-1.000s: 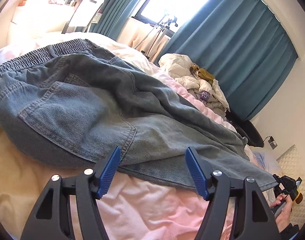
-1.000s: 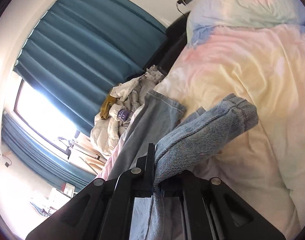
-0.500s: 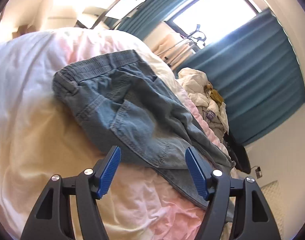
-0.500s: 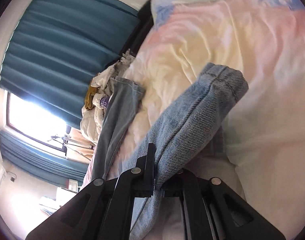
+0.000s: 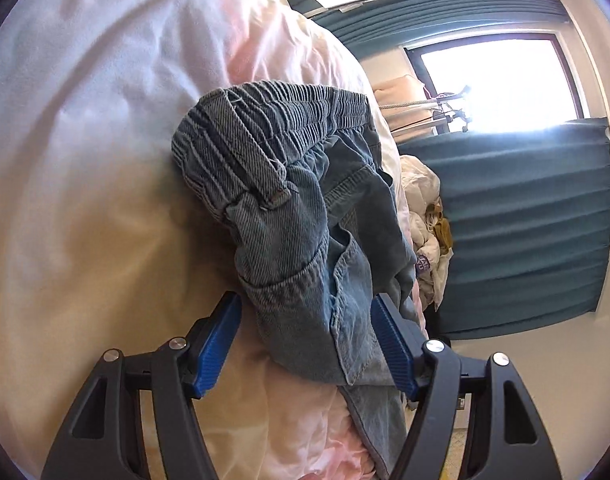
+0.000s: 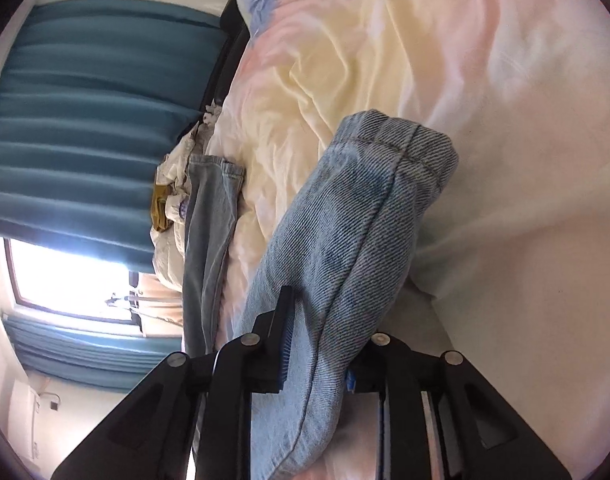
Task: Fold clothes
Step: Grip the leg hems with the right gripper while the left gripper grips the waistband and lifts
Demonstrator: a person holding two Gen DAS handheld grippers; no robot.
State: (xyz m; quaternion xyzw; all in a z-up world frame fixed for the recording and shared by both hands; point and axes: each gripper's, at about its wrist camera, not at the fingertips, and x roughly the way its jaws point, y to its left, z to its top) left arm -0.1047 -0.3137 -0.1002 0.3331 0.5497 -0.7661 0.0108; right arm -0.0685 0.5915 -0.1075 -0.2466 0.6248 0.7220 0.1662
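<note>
Pinching a jeans (image 6: 345, 248) leg, right hand-held gripper (image 6: 317, 344), left hand-held gripper (image 5: 309, 344) spread, seemingly straddling the waist end.

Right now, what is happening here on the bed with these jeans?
A person with a gripper in each hand is folding jeans on a pastel bedspread. The right gripper is shut on a folded leg near the hem. The left gripper is open, its blue pads on either side of the fabric below the waistband, not yet clamped. The fold is unfinished.
</note>
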